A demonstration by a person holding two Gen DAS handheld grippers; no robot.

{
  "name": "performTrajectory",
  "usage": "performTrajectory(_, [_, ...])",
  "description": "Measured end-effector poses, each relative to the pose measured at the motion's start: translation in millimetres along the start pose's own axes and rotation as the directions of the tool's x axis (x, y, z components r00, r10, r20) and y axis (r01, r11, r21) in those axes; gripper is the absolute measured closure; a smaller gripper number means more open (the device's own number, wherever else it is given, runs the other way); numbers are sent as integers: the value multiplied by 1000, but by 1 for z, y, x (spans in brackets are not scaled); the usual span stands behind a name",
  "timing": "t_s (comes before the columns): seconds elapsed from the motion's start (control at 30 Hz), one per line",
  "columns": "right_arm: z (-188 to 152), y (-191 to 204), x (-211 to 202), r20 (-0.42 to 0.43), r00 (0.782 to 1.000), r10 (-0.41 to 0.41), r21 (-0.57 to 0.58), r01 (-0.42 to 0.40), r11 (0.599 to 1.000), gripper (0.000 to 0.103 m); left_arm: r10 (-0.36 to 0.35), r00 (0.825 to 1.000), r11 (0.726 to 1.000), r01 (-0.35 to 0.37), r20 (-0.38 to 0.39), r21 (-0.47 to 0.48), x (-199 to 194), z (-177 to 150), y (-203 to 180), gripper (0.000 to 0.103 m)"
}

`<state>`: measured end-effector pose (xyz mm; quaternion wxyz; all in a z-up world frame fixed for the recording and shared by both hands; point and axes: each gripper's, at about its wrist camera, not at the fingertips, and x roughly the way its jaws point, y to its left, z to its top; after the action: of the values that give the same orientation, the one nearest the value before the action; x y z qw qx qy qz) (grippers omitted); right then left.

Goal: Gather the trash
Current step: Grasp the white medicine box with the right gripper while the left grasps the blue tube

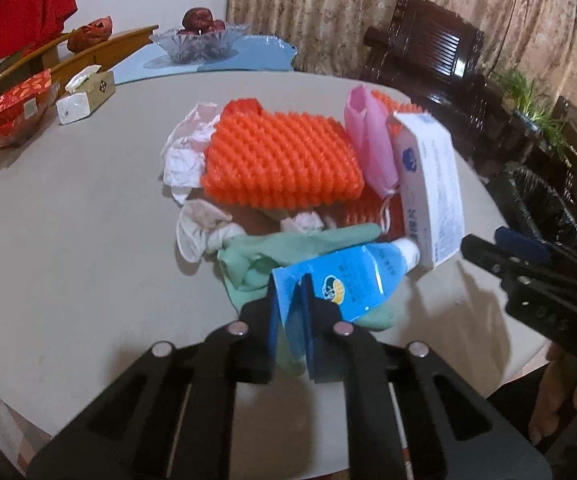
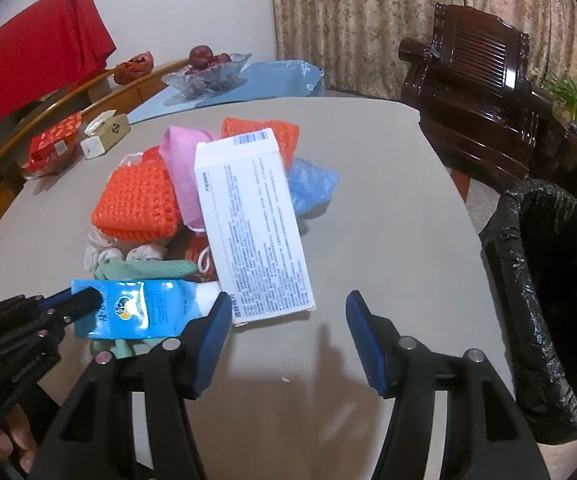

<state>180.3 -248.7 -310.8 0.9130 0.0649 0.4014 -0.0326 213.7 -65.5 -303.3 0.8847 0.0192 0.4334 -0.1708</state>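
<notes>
Blue tube [image 1: 340, 280] clenched in left gripper [image 1: 294, 344]; right gripper [image 2: 288, 340] released, empty. Next: carry to lined bin [image 2: 548, 300].

A beige table [image 2: 368, 208] is carrying a trash pile. An orange mesh pad [image 2: 138, 202], white box [image 2: 254, 224] and tissue box [image 2: 104, 136] are lying on it.

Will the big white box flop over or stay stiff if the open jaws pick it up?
The white box will probably stay stiff: its faces look flat and its edges straight. It is likely light for its size, since it rests tilted on soft things like the pink bag without squashing them much. It looks smooth, so it might slip or swing if pinched only at one corner.
</notes>
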Motion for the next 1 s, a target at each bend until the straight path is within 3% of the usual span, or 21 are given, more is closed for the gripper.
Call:
performTrajectory(0.43, [11,12,10,16,1000,19,-19,-19,1000,44,7,991,1000,-6,134,-9,-30,13,1,101])
performTrajectory(1.0, [18,13,40,-22,1000,13,-25,-14,1000,42,5,994,1000,-4,112,-3,-16,10,7,101])
